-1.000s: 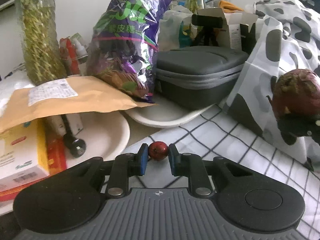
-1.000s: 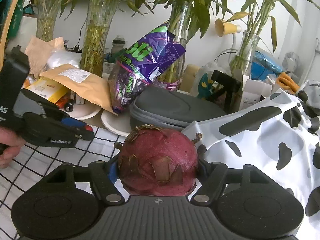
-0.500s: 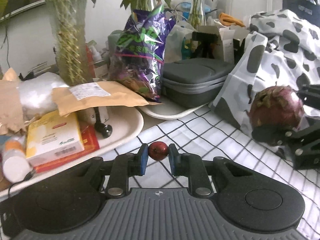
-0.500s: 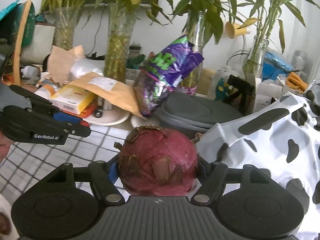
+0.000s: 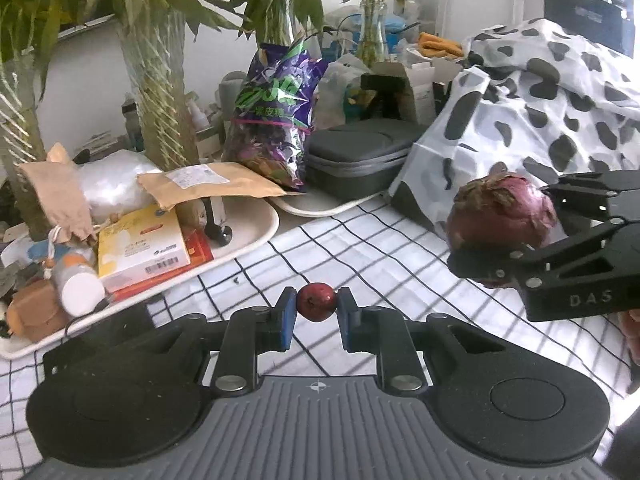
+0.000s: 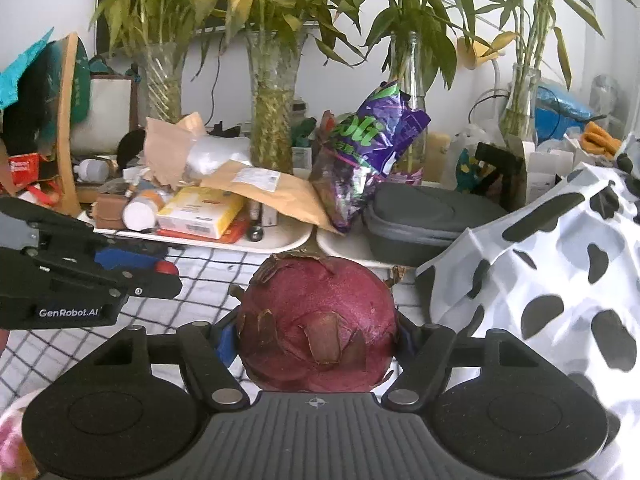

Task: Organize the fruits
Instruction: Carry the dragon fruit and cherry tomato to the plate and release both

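Observation:
A small dark-red round fruit [image 5: 316, 307] sits pinched between the blue pads of my left gripper [image 5: 316, 312], held above the checked tablecloth [image 5: 360, 256]. My right gripper [image 6: 318, 336] is shut on a big magenta dragon fruit [image 6: 318, 324] with dry brown scales. In the left wrist view the right gripper [image 5: 520, 240] comes in from the right edge, carrying the dragon fruit [image 5: 500, 212] in the air. In the right wrist view the left gripper [image 6: 160, 276] reaches in from the left with the small red fruit [image 6: 166, 268] at its tip.
Behind the cloth, a white tray [image 5: 256, 228] carries boxes, a bottle and a brown envelope. A purple snack bag [image 5: 276, 120] leans by a grey zip case [image 5: 360, 156]. Glass vases of bamboo [image 6: 272, 120] line the wall. A cow-patterned cloth [image 5: 540, 112] is heaped at the right.
Both grippers have drawn back and risen from the clutter with their fruits still held. The tray and plants now look farther off, and more of the checked cloth shows.

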Tool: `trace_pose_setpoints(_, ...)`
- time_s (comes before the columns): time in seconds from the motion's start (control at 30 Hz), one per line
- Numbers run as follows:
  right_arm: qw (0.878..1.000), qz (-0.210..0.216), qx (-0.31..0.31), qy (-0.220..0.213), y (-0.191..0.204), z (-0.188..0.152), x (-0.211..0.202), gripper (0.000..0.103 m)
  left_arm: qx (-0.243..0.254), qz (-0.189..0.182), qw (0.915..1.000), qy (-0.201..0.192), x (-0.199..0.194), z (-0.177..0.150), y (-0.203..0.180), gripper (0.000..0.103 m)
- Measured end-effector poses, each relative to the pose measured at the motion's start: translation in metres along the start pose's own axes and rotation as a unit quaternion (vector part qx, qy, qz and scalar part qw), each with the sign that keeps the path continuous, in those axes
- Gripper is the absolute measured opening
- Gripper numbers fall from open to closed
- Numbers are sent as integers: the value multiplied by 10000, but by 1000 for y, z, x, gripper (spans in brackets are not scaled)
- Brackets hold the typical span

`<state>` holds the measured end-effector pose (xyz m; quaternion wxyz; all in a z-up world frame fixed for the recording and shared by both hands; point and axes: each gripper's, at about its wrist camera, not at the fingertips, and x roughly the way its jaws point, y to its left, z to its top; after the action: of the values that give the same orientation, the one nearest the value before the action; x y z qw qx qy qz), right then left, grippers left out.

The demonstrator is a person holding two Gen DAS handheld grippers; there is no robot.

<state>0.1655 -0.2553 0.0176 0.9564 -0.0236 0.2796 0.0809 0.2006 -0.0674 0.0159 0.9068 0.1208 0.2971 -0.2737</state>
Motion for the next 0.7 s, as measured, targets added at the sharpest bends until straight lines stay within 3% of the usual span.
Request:
trace_pose_setpoints(0.33, 9997, 219, -72, -39, 29, -14, -36, 73, -108, 55, 9999, -20, -44, -22, -8, 21)
trace_pose_setpoints(0.7, 9974, 650, -237, 194, 61, -39, -71, 73, -208, 141, 9996, 126, -87, -56, -17, 21)
